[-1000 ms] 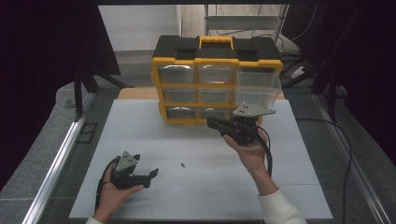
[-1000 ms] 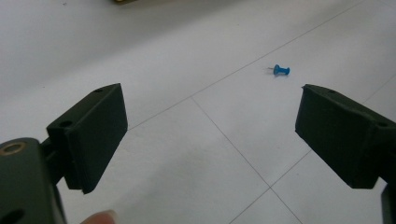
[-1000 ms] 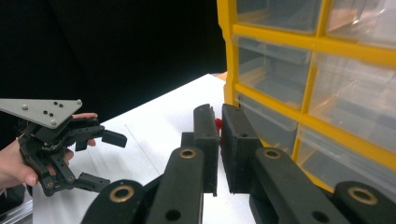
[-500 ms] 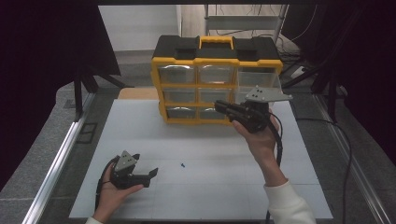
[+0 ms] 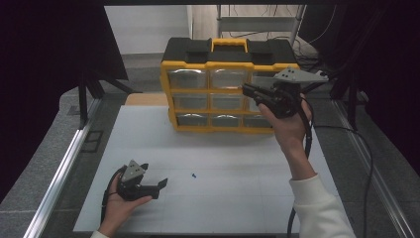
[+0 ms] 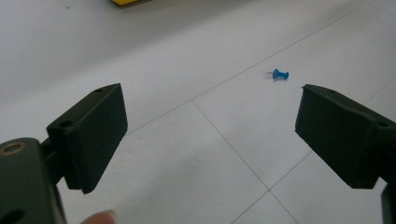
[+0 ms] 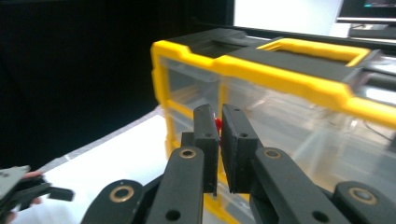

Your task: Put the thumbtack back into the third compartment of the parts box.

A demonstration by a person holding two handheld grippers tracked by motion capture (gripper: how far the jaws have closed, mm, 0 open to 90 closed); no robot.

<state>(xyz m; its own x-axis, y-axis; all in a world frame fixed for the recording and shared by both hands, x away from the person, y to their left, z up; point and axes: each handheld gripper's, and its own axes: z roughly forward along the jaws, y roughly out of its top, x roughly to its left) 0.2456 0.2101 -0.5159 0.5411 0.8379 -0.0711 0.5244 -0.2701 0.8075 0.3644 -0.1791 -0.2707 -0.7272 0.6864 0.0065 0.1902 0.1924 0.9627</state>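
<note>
A: Where's the right claw [image 5: 247, 89]?

B: Raised in front of the yellow-and-black drawer cabinet [image 5: 228, 69], level with its upper rows on the right side. In the right gripper view the jaws are clenched nearly together on a small red object [image 7: 217, 124] — too little of it shows between the pads to say what it is.

A: And the cabinet itself?

B: It stands at the far edge of the white bench [image 5: 223, 148], with a yellow handle [image 5: 229, 44] on its black top and clear drawers in three rows. The right-hand upper drawers are partly hidden by the gripper and the hand [image 5: 287, 124] holding it.

A: The left claw [image 5: 161, 184]?

B: Low at the near left of the bench, held in the person's left hand [image 5: 119, 203]. Its jaws are released, spread wide — the left gripper view shows bare bench between them.

A: Anything loose on the bench?

B: A blue pushpin [image 6: 280, 74], lying on its side beyond the left jaws, nearer the right-hand one. In the high view it sits just to the right of the left claw, well apart from the cabinet.
</note>
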